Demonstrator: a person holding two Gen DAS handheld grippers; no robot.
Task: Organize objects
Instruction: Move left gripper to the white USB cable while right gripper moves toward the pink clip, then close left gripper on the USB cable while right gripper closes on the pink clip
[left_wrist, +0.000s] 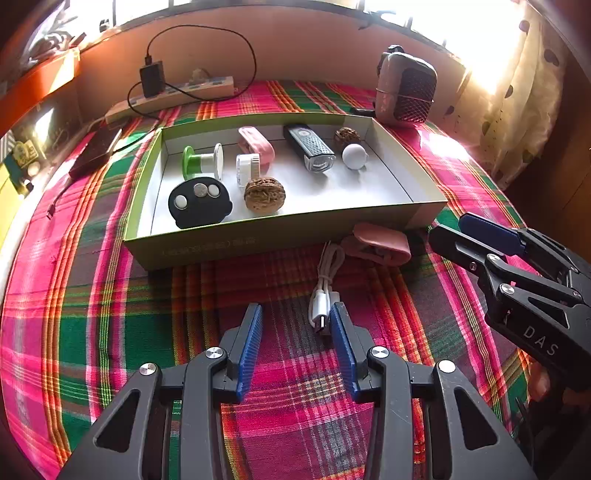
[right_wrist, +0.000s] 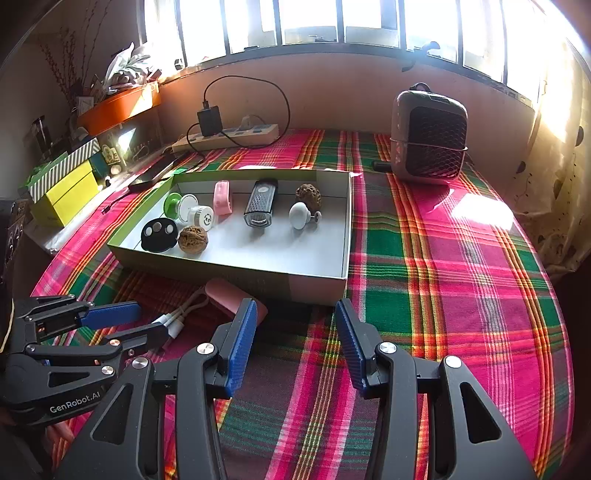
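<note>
Both your tools are spread wide with nothing between the pads: your left gripper (left_wrist: 295, 314) sits low over the plaid cloth (right_wrist: 461, 277) near its front edge, and your right gripper (right_wrist: 295, 314) hovers further right, in front of the tray's right front corner. The two loose things left outside lie just in front of the tray's (left_wrist: 280, 229) front wall: the white USB cable (left_wrist: 325, 291), coiled with its plug touching or just beside your left tool's right finger, and the pink clip (left_wrist: 382, 243) against the wall, behind the cable. The likeliest trouble, in my judgement, is the cable: your fingers straddle bare cloth while the plug sits outside the gap, so closing now would catch nothing or nudge it away. Pinch only one loop and the rest may uncoil, drag, and hook the tray's rim. The cloth can bunch under the pads. The tray is light card, so pushing forward could shove it back. Inside, the walnut (left_wrist: 264, 194) and white knob (left_wrist: 354, 156) would roll if jolted. Your right tool is close beside the left; mind they don't collide.
</note>
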